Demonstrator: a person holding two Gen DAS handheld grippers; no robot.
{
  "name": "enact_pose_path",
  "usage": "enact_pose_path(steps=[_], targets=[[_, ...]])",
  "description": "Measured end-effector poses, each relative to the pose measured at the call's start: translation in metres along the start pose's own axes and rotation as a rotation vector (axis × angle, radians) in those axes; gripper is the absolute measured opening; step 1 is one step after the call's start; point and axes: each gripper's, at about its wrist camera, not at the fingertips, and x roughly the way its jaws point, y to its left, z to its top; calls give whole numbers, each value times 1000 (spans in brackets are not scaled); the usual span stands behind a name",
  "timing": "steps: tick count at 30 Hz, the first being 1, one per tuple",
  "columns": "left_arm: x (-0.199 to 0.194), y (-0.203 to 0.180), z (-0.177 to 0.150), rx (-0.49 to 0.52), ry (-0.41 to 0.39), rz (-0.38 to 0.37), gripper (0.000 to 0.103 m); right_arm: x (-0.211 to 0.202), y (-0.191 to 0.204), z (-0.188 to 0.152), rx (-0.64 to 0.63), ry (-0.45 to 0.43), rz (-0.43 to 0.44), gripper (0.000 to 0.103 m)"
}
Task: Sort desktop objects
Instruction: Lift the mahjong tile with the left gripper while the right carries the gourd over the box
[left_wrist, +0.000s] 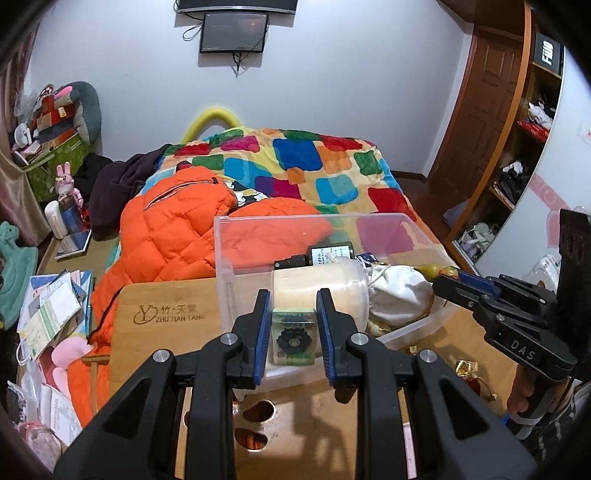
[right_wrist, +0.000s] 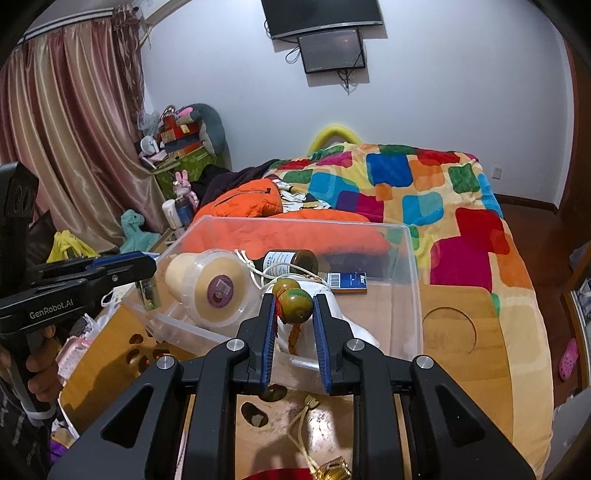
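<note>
Clear bin (right_wrist: 413, 280) holds jar (right_wrist: 214, 288), bottle (right_wrist: 291, 262) and pouch (left_wrist: 399, 291); left hand-held gripper (left_wrist: 293, 314) clamps a small box (left_wrist: 293, 332), right hand-held gripper (right_wrist: 295, 314) clamps a gourd (right_wrist: 293, 297).

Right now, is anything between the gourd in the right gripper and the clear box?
Nothing visible is. The right gripper holds the gourd over the near rim of the clear box. Below it, inside, lies a white pouch; the bare floor is further right, by the blue card box.
</note>
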Motion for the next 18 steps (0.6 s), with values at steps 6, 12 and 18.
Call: enact_pose_path(steps=[6,12,18], targets=[[15,-2,1,5,27,7,24,15,5,1,-44,33,0,18],[31,-5,-3,27,66,24,24,30,11,-1,-87,67,-6,18],[40,-2,-9,19,82,31,24,39,18,-2,-124,90,-15,18]])
